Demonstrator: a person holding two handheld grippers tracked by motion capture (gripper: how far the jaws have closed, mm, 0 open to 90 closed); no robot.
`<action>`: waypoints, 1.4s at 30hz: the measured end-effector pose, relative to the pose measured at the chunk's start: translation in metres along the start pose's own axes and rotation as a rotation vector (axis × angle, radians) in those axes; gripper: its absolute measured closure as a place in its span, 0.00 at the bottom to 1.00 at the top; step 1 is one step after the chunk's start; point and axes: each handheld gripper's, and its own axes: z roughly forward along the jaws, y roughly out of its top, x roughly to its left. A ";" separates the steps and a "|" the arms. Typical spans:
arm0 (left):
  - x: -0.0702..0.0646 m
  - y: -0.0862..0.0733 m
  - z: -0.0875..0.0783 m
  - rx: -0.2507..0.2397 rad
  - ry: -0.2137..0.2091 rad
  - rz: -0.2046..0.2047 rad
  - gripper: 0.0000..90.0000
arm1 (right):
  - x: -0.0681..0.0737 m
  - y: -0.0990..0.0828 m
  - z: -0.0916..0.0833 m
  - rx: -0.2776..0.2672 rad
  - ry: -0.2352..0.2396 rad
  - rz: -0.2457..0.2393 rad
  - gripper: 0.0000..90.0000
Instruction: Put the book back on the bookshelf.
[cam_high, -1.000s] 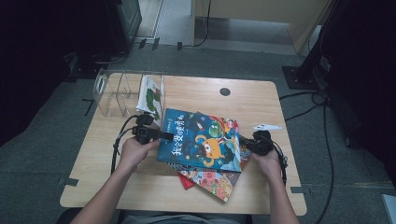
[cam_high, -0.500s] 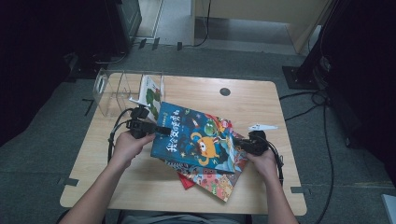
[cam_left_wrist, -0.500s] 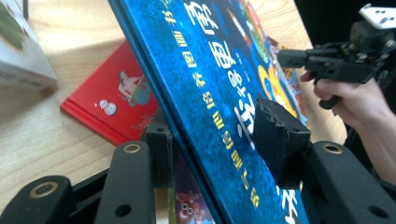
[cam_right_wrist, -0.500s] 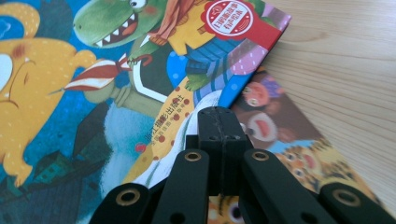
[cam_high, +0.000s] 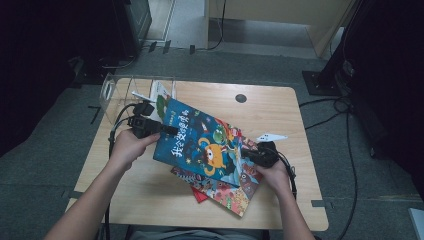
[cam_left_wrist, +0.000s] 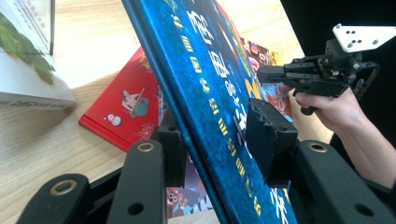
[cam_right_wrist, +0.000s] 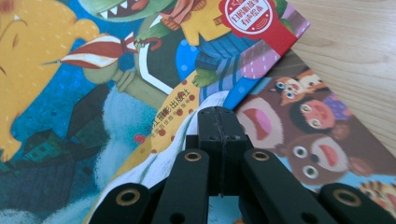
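Note:
A blue picture book (cam_high: 200, 145) is tilted, its left edge raised off the wooden table (cam_high: 280, 115). My left gripper (cam_high: 167, 131) holds that edge. In the left gripper view the book (cam_left_wrist: 210, 70) stands between the pads (cam_left_wrist: 271, 140), which have just been closing and press on both covers. My right gripper (cam_high: 250, 155) is shut, its tips (cam_right_wrist: 218, 122) together over the book's lower right corner (cam_right_wrist: 70, 93); I cannot tell whether they touch it. Under it lie an animal-cover book (cam_right_wrist: 308, 135) and a red book (cam_left_wrist: 126, 112).
A clear plastic box (cam_high: 125, 92) stands at the back left with a white-and-green book (cam_high: 161, 97) leaning by it. A round cable hole (cam_high: 241, 98) sits near the table's far edge. Cables trail from both grippers.
The left hand has risen and lifted the blue book's left edge, so the book tilts more steeply. The right hand has slid a little to the left along the book's right edge.

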 end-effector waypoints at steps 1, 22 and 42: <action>-0.001 0.001 -0.001 0.005 -0.006 -0.001 0.69 | 0.001 0.000 0.001 0.000 -0.001 -0.005 1.00; -0.023 0.034 -0.039 0.120 0.077 0.036 0.74 | 0.037 0.008 0.024 0.014 0.029 -0.113 1.00; -0.046 0.076 -0.052 0.299 0.054 0.071 0.90 | 0.045 0.015 0.027 0.063 0.044 -0.166 0.89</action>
